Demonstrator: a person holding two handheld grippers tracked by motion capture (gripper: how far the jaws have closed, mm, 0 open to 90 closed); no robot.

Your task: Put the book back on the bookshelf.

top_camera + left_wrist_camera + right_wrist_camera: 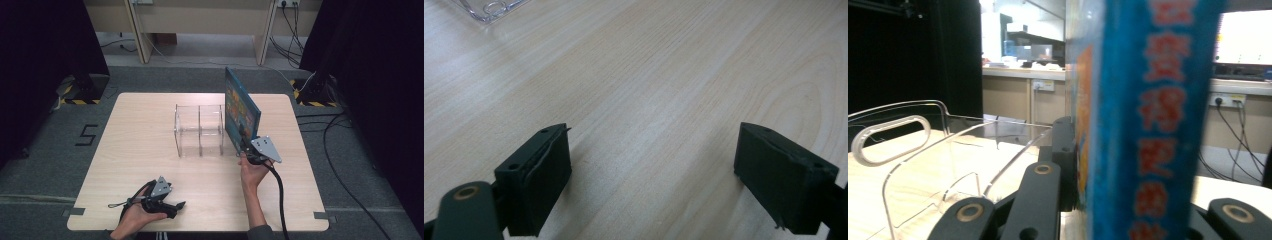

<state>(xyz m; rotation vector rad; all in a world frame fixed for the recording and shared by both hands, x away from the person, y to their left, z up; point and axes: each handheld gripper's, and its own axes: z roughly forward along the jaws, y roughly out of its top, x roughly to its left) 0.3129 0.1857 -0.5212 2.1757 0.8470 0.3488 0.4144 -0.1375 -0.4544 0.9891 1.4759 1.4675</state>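
Left gripper (176,205) sits low at the near-left of the desk (140,150), held in the person's left hand (137,215). Its fingers (541,175) stand wide apart with bare wood grain between them, nothing gripped; a corner of the clear acrylic file rack (489,9) sits in the far top-left of the left gripper view.

Middle of the desk: the clear acrylic file rack (199,130), upright, two compartments side by side, both empty. In the right gripper view its curved side panel with an oval handle cutout (890,139) stands left of the fingers.

Right of the rack: blue hardcover book (241,111), upright on edge and tilted, just beside the rack's right wall, outside the compartments. Whether it touches the rack can't be told.

Right gripper (245,145) comes up from the near side, right hand (252,172) under it, cable (280,200) trailing back toward the person. Its fingers (1064,160) are clamped on the book's lower near corner; the book spine (1153,120), blue with red characters, rises straight up between them, one finger flat against the cover side. Book bottom looks off the desk, not sure.
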